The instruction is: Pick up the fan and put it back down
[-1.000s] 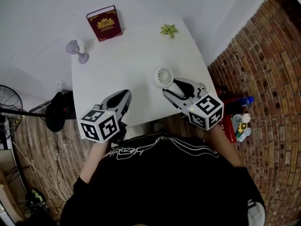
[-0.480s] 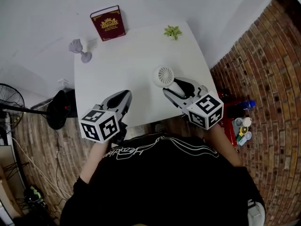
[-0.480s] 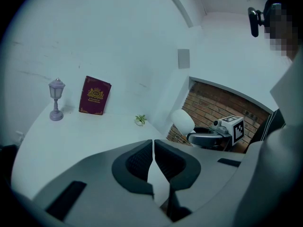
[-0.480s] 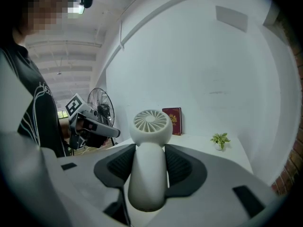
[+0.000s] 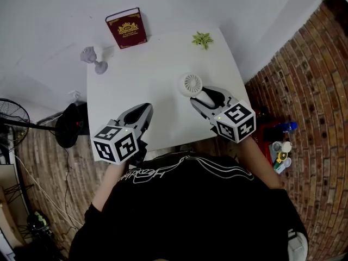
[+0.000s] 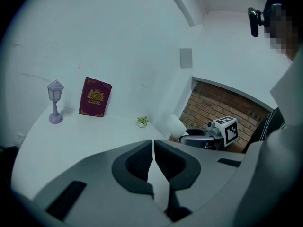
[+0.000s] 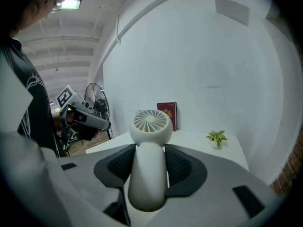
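The right gripper [image 7: 148,167] was squeezing the white fan [image 7: 150,123] by its handle, over the table [image 5: 136,75] near its right edge. The left gripper [image 6: 153,157] was closed on nothing. The grab looked done; putting the fan down was left.

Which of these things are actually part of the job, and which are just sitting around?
Part of the job: white fan, gripped by the right gripper; table.
Just lying about: red book, small plant, purple lamp ornament, standing fan on the floor.
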